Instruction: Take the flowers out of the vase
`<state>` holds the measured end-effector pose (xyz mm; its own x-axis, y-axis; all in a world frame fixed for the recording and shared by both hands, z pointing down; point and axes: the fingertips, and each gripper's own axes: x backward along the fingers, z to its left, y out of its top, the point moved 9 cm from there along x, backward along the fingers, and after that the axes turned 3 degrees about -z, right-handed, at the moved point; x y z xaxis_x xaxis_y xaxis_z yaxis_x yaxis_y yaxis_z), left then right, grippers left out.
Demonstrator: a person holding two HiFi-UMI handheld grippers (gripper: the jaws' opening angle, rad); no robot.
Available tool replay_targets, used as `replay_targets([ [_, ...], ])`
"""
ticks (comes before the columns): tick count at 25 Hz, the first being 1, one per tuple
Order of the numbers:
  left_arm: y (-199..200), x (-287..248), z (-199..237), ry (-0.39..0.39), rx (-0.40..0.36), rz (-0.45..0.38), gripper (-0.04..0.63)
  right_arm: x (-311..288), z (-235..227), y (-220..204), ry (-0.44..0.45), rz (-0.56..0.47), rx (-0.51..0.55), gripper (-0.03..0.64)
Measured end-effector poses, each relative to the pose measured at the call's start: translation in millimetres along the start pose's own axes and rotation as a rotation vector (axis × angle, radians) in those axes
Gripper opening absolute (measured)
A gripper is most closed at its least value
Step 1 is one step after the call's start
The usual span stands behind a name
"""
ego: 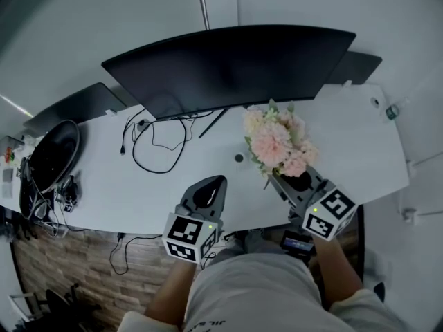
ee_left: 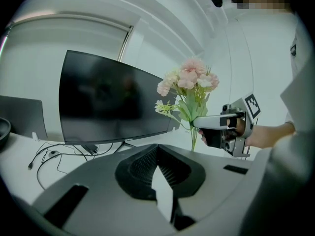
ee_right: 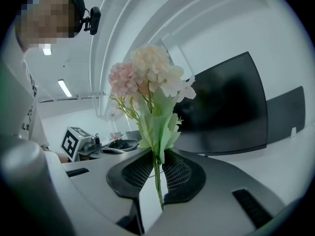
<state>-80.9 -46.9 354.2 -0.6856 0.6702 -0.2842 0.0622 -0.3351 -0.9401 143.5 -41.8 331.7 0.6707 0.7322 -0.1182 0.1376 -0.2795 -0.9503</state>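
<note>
Flowers point(ego: 279, 144), a pink and cream bunch with pale green leaves, are pinched between the fingers of the right gripper point(ego: 294, 180), which are closed on the thin green stalks just under the leaves. The bunch stands upright, with its blooms above the fingers and a short length of stem hanging free below them. In the head view it is held in front of the curved black monitor point(ego: 228, 64), toward that screen's right end, over the white surface point(ego: 353, 151).

The left gripper point(ego: 210, 191) is in front of the monitor's middle, near the front edge of the surface and well apart from the bunch. Its fingers are pressed together with nothing between them.

Loose black cables point(ego: 156, 146) loop on the surface just in front of the monitor's left half. A small dark disc point(ego: 239, 158) lies in front of the monitor's middle, between the cables and the bunch. A second dark screen point(ego: 73, 108) stands to the monitor's left, and a round black object point(ego: 50, 154) lies further left of the monitor, in front of that screen.
</note>
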Motion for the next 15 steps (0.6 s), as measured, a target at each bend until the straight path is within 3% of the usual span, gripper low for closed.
replay_targets([
  [15,5,2,-11,-0.002,0.019,-0.025,0.003,12,1,0,0.011,-0.002,-0.001,0.075],
])
